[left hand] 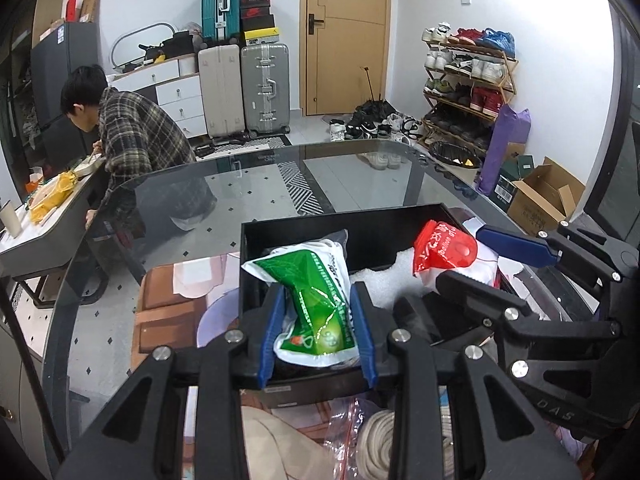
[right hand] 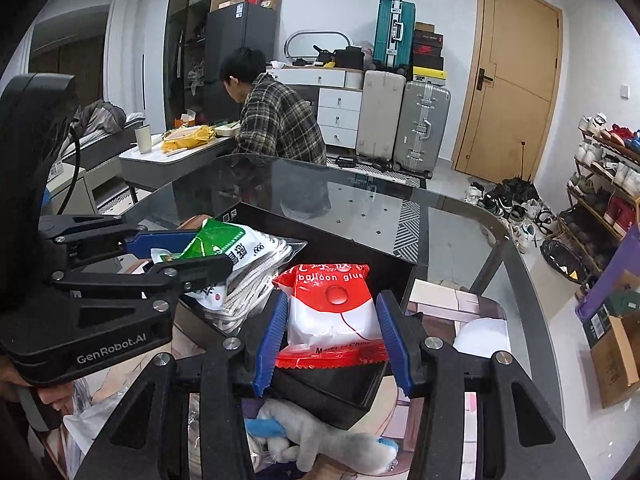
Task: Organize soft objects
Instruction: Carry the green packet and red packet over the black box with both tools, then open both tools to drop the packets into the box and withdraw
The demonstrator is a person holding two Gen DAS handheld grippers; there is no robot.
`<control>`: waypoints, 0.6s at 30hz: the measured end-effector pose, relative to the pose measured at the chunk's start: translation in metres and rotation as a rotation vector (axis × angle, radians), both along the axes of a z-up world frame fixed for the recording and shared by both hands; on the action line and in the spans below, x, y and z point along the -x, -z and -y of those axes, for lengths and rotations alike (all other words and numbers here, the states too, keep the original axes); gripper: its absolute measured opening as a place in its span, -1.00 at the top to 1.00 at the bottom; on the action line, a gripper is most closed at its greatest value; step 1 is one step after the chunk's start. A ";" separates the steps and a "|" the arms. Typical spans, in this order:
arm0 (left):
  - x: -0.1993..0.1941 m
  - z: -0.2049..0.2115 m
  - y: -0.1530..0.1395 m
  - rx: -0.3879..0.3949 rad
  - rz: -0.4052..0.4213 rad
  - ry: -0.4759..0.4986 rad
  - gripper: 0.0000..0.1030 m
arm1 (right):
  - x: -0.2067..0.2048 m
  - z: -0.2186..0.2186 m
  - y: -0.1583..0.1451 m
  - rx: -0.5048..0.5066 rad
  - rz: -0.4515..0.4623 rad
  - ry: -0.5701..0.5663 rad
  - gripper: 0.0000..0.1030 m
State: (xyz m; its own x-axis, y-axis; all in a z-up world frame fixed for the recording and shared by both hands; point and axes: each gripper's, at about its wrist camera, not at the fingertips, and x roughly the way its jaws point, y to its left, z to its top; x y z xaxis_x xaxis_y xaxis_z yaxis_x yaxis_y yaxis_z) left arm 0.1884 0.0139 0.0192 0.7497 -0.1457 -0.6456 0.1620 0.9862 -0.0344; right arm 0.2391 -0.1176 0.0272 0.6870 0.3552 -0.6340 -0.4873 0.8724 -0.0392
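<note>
Your left tongs (left hand: 318, 320) pinch the soft green packet (left hand: 320, 304), your right tongs (right hand: 332, 336) the light, crinkly balloon-glue bag (right hand: 332, 316) over the black box (right hand: 352, 392); grip mid-body, since film slips.

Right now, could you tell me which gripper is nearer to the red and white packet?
The right gripper: its fingers sit on either side of the red and white packet. The left gripper is beside it, around the green packet.
</note>
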 end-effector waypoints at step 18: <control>-0.012 0.006 0.007 -0.007 -0.032 0.032 0.38 | 0.016 0.006 -0.008 0.028 0.066 0.026 -0.66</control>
